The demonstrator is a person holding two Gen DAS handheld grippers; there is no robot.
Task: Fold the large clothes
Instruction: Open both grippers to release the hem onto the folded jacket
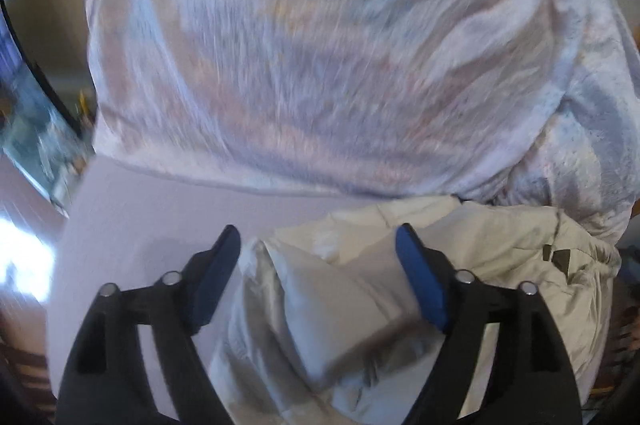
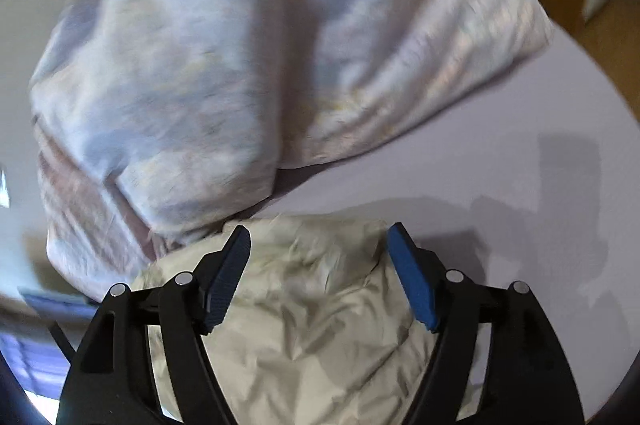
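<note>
Presently: left claw [image 1: 318, 239] and right claw [image 2: 318, 235], both spread apart, empty, above cream jacket [image 1: 360, 305]; pale patterned cloth [image 1: 320, 45] heaped on white surface [image 2: 500, 165]

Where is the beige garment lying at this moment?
In both wrist views the beige garment lies low in the frame on the pale table, directly below the large patterned cloth.

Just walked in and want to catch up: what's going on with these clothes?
A person is folding clothes on a pale table, a handheld gripper in each hand. The left gripper and the right gripper are both open, each poised above a cream garment that lies crumpled at the near edge, not gripped. Beyond it sits a larger white patterned fabric, bunched in a heap. The views are blurred, so finer detail is unclear.
</note>
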